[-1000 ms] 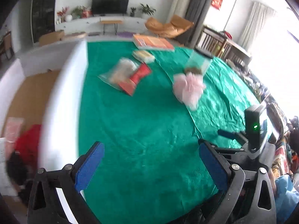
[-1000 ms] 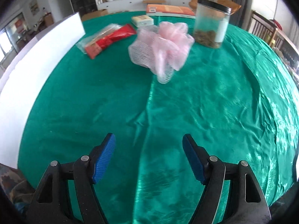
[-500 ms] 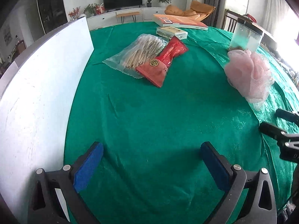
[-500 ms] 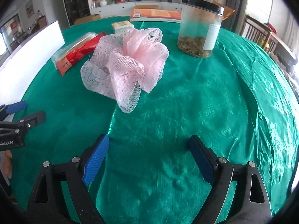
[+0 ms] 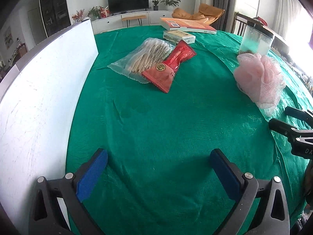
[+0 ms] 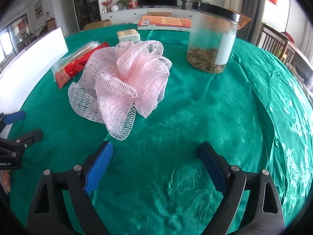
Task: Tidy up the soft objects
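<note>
The pink mesh pouf (image 6: 121,78) lies on the desk (image 6: 195,117) just ahead and slightly left of the right gripper (image 6: 156,166), spread wide and empty, nearer it than the equally wide, empty left gripper (image 5: 158,172).

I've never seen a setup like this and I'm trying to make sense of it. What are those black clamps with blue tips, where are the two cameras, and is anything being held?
A person holds a two-finger gripper in each hand, and a fisheye camera on each looks out along its fingers. One view shows the left gripper, the other the right gripper. Both stand open and empty above a green tablecloth. On it lie a pink mesh bath pouf, a clear bag of sticks partly under a red packet, a small box, a book and a black-lidded jar. A white board stands along the left.
</note>
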A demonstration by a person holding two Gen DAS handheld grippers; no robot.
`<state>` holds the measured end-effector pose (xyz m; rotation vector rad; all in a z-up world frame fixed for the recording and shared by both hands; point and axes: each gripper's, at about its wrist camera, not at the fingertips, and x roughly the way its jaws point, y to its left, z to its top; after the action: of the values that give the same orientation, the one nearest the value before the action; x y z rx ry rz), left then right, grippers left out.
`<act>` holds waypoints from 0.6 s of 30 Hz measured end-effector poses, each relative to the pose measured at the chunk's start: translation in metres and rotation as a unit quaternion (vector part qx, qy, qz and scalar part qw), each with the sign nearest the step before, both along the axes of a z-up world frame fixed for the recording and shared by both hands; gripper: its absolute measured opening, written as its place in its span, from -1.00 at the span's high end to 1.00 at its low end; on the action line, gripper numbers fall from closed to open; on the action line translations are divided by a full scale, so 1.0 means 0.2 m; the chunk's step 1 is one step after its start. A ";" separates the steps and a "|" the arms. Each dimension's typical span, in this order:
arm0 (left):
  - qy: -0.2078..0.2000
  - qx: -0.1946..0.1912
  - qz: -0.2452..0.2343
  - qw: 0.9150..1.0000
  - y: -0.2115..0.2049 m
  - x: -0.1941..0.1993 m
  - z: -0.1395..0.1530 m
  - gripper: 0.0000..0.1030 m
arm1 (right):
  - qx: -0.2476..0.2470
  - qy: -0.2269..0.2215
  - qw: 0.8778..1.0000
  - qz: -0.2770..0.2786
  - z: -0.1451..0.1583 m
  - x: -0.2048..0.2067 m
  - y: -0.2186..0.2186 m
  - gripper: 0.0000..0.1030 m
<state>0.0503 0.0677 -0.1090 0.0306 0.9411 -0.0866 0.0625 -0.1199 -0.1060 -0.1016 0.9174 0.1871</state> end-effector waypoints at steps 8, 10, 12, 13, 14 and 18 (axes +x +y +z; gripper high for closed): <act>0.000 0.000 0.000 1.000 0.00 0.00 0.00 -1.00 | 0.001 0.000 1.000 -0.007 0.00 0.00 -0.01 -0.78; 0.000 0.000 0.000 1.000 0.00 0.00 0.00 -1.00 | 0.002 0.000 1.000 -0.007 0.00 0.00 -0.01 -0.78; 0.000 0.000 0.000 1.000 0.00 0.00 0.00 -1.00 | 0.001 0.000 1.000 -0.007 0.00 0.00 -0.01 -0.78; 0.000 0.000 0.000 1.000 0.00 0.00 0.00 -1.00 | 0.001 0.000 1.000 -0.007 0.00 0.00 -0.01 -0.78; 0.000 0.000 0.000 1.000 0.00 0.00 0.00 -1.00 | 0.001 0.000 1.000 -0.007 0.00 0.01 -0.01 -0.78; 0.000 0.001 0.000 1.000 0.00 0.00 0.00 -1.00 | 0.001 0.000 1.000 -0.007 0.00 0.00 -0.01 -0.78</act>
<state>0.0511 0.0672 -0.1088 0.0315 0.9418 -0.0854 0.0635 -0.1225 -0.1053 -0.0927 0.9172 0.1752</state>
